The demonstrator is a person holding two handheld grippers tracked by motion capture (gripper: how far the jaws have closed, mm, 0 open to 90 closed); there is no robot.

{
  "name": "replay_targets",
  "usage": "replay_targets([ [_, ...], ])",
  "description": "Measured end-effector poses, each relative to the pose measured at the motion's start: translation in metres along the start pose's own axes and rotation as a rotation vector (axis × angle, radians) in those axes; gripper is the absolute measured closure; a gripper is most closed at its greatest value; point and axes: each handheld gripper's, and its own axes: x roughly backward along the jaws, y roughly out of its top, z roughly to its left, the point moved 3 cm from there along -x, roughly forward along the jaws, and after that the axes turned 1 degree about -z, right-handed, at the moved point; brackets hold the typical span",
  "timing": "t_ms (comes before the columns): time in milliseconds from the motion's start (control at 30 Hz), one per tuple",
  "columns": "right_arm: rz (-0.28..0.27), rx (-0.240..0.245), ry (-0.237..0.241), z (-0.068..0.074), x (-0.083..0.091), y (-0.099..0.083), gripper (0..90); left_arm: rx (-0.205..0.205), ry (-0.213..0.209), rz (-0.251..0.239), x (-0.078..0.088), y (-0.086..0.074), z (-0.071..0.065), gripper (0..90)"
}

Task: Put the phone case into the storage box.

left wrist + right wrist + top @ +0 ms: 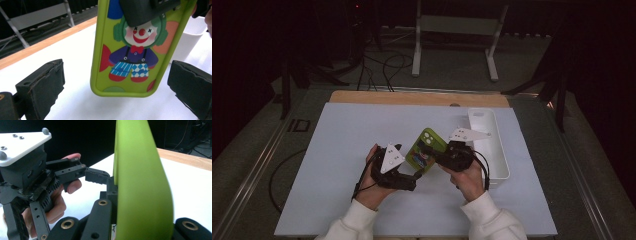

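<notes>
A lime-green phone case (427, 147) with a clown picture (135, 50) is held tilted above the white mat. My right gripper (440, 156) is shut on its upper part; one of its dark pads (145, 10) covers the clown's head. In the right gripper view the case (140, 182) stands edge-on between my right gripper's (142, 227) jaws. My left gripper (417, 175) is open, its two pads wide apart on either side of the case's lower end (117, 82), touching nothing. One of its fingers (96, 175) reaches close to the case's face.
A white rectangular tray (492, 145) lies right of my right hand, on the pale mat (347, 150). The wooden table edge (412, 97) runs along the back. A white frame (457, 30) and cables sit on the floor beyond.
</notes>
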Motion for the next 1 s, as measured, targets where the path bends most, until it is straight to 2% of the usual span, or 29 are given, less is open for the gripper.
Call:
replay_targets([
  [367, 0.008, 0.027, 0.031, 0.002, 0.010, 0.004, 88.7, 0.038, -0.064, -0.007, 0.002, 0.000, 0.003, 0.8],
  [500, 0.010, 0.037, 0.046, 0.003, 0.013, 0.006, 88.7, 0.051, -0.103, -0.010, 0.003, 0.000, 0.004, 0.8],
  [633, 0.014, 0.051, 0.062, 0.004, 0.015, 0.008, 88.7, 0.051, -0.147, -0.008, 0.003, -0.001, 0.003, 2.1],
  [833, 0.022, 0.065, 0.088, 0.006, 0.017, 0.009, 88.7, 0.039, -0.183, 0.012, 0.001, -0.003, -0.001, 4.8],
  [1000, 0.036, 0.081, 0.108, 0.008, 0.018, 0.009, 88.7, 0.049, -0.212, 0.008, 0.001, -0.003, -0.001, 5.9],
])
